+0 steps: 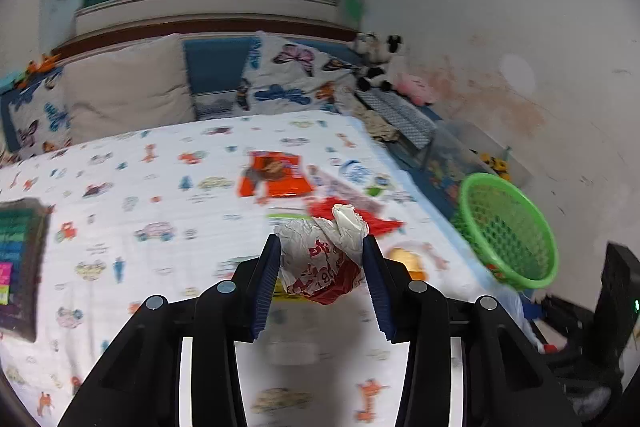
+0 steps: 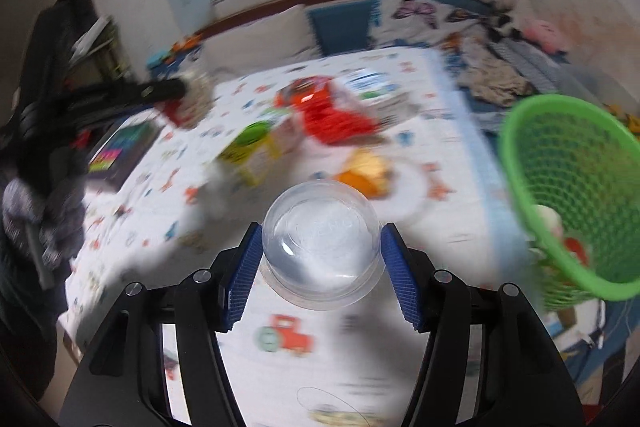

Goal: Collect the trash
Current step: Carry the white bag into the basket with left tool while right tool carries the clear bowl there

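My left gripper (image 1: 322, 251) is shut on a crumpled white and red wrapper (image 1: 324, 259), held above the bed. My right gripper (image 2: 320, 243) is shut on a clear plastic cup (image 2: 320, 247), bottom towards the camera, above the bed. A green mesh basket (image 1: 508, 231) stands tilted at the bed's right edge; in the right wrist view the basket (image 2: 572, 187) holds some trash. The left gripper with its wrapper (image 2: 192, 99) shows blurred at the left in the right wrist view.
On the patterned bed sheet (image 1: 160, 207) lie an orange snack packet (image 1: 276, 175), a red wrapper (image 2: 332, 119), a yellow-green box (image 2: 252, 147), orange peel (image 2: 366, 171) and a dark box (image 1: 20, 259). Pillows (image 1: 128, 87) and soft toys (image 1: 376, 63) lie at the far end.
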